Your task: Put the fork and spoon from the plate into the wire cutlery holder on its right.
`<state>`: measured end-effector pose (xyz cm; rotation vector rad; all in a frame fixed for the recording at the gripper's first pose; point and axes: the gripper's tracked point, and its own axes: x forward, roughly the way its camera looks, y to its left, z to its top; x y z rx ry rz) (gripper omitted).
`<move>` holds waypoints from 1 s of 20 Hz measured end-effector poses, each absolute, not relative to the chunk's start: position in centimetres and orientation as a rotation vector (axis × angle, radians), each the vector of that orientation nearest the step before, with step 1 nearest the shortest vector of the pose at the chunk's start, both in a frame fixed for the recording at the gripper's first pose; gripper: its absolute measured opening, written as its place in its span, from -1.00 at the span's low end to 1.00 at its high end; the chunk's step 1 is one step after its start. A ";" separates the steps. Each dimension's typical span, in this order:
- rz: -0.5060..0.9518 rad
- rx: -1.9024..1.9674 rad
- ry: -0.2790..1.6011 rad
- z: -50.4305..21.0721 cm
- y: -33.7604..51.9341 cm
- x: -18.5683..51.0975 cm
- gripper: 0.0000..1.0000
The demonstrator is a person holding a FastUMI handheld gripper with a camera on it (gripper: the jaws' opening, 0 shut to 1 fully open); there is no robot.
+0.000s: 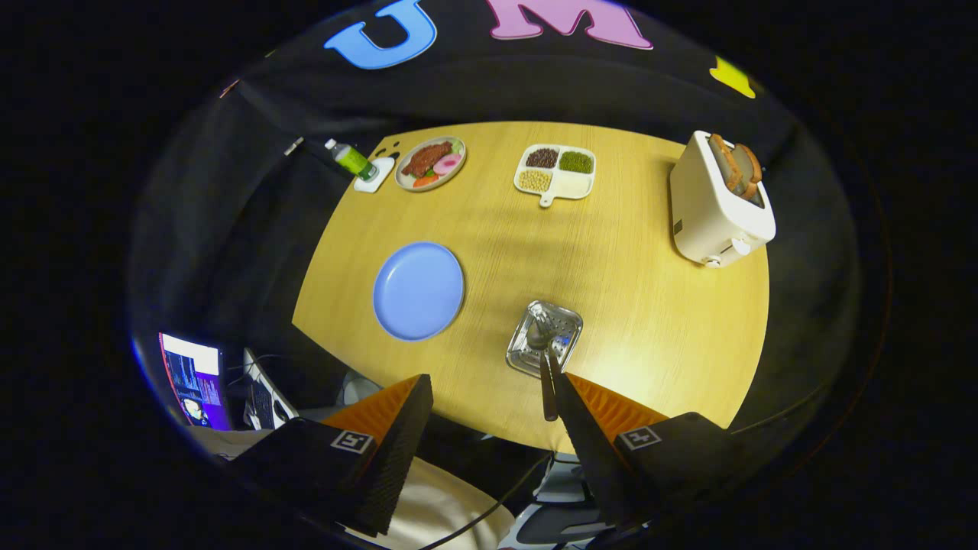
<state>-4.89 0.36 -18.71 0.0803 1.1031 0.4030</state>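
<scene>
The plate lies bare left of the holder, so both pieces seem already moved. In the holder stand utensils, one dark handle rising beside the right finger, not touching as far as I can tell. The gripper is spread wide, holding nothing. Beyond the holder on the wooden table: food dishes; to its right, a toaster; black cloth walls around

Gripper high above, fingers spread wide apart, nothing held between them.
</scene>
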 end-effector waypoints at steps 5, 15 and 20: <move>0.382 0.121 0.848 -13.6 0.8 -4.0 0.99; 0.311 0.060 0.201 1.0 -2.7 -0.6 0.98; 0.231 0.030 0.069 2.0 -3.7 -1.1 0.98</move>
